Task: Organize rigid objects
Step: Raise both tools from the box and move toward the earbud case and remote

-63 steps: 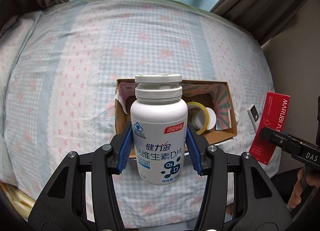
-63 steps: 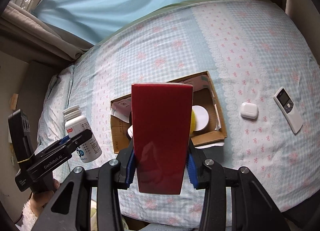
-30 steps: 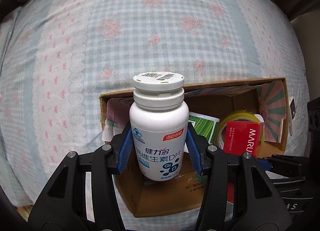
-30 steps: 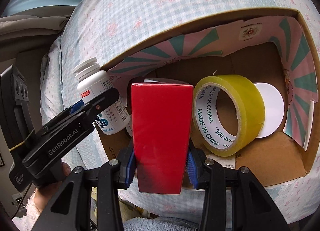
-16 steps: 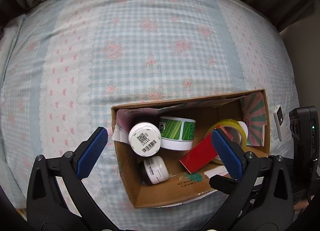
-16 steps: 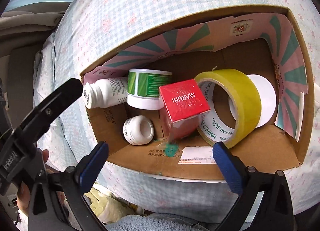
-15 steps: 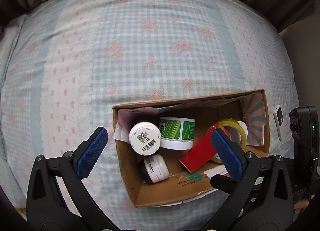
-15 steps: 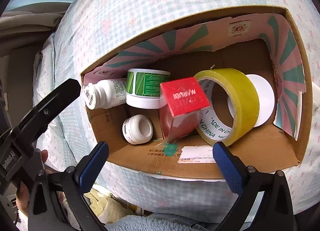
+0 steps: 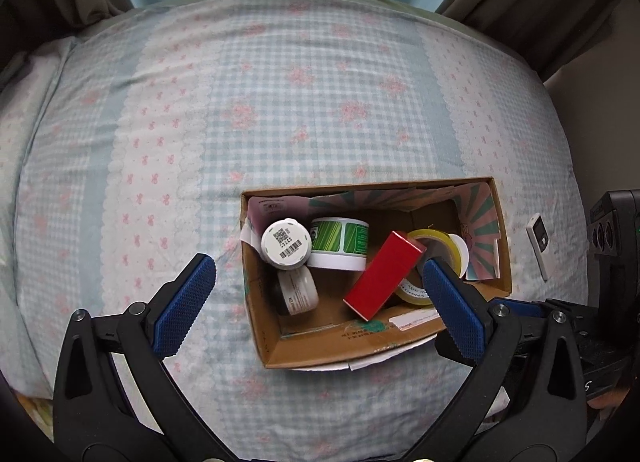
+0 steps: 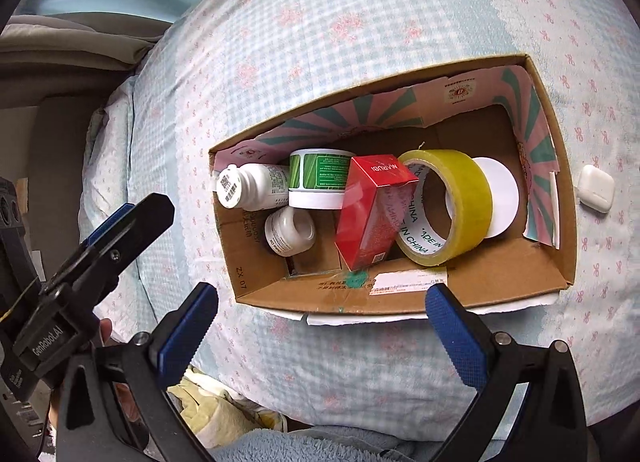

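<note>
1. The left gripper (image 9: 318,294) hangs above the bed (image 9: 280,110), its blue pads spread wide with nothing held between them.
2. The right gripper (image 10: 322,336) is likewise wide open and empty, poised over the near edge of the cardboard box (image 10: 400,294).
3. The box sits on the checked, flower-printed bedcover, its top open and its inner flaps printed with pink and teal rays.
4. The white pill bottle (image 9: 286,244) lies inside the box at its left end, the barcoded cap facing up toward the left wrist camera.
5. The red carton (image 10: 370,214) stands tilted in the middle of the box, leaning against the yellow tape roll (image 10: 452,206).
6. A green-labelled tub (image 10: 318,178) lies on its side between the bottle and the carton, touching the bottle.
7. A small white jar (image 10: 290,232) rests on the box floor just in front of the bottle.
8. Behind the tape roll is a white round thing (image 10: 498,198), possibly a lid or another roll; the view does not settle which.
9. Outside the box, a white earbud case (image 10: 596,188) lies just beside its right wall, and a small white remote (image 9: 538,244) rests on the bedcover farther right.
</note>
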Demonstrator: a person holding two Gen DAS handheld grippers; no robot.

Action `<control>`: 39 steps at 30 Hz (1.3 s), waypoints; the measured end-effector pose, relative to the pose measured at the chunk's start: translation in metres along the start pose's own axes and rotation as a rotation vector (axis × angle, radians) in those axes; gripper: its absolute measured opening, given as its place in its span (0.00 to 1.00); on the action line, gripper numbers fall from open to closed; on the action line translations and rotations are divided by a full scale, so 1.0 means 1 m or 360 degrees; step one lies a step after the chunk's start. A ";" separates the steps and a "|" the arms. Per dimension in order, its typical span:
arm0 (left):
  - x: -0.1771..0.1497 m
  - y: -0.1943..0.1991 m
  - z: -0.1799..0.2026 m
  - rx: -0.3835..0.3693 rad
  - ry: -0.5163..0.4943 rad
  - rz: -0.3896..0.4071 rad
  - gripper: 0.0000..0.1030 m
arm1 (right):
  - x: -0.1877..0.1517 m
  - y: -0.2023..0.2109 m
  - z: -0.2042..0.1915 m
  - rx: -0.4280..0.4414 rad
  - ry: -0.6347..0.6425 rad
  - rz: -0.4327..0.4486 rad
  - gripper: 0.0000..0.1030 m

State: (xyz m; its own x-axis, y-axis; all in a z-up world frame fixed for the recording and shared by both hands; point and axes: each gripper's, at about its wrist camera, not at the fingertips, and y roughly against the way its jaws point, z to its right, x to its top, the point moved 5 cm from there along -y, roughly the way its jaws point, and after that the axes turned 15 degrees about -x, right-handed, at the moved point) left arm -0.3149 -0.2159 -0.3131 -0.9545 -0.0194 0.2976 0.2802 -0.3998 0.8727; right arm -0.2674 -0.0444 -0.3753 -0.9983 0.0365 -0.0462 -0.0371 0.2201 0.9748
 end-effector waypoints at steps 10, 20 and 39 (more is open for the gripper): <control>-0.043 0.057 0.006 0.0019 0.0046 0.0115 1.00 | -0.040 0.036 0.000 -0.0074 0.0045 0.0157 1.00; -0.057 0.071 0.029 -0.0054 0.0022 0.0193 1.00 | -0.086 0.088 0.050 -0.0350 -0.0011 0.0360 1.00; -0.110 0.019 0.211 0.0019 -0.0072 0.0198 1.00 | -0.120 0.167 0.250 -0.0649 0.0106 0.0636 1.00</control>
State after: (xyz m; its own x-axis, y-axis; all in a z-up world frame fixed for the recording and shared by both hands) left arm -0.1835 -0.0284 -0.2476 -0.9068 -0.0263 0.4207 0.3975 -0.3859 0.8326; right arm -0.1424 0.2318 -0.2613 -0.9385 -0.0248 0.3443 0.3425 -0.1923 0.9196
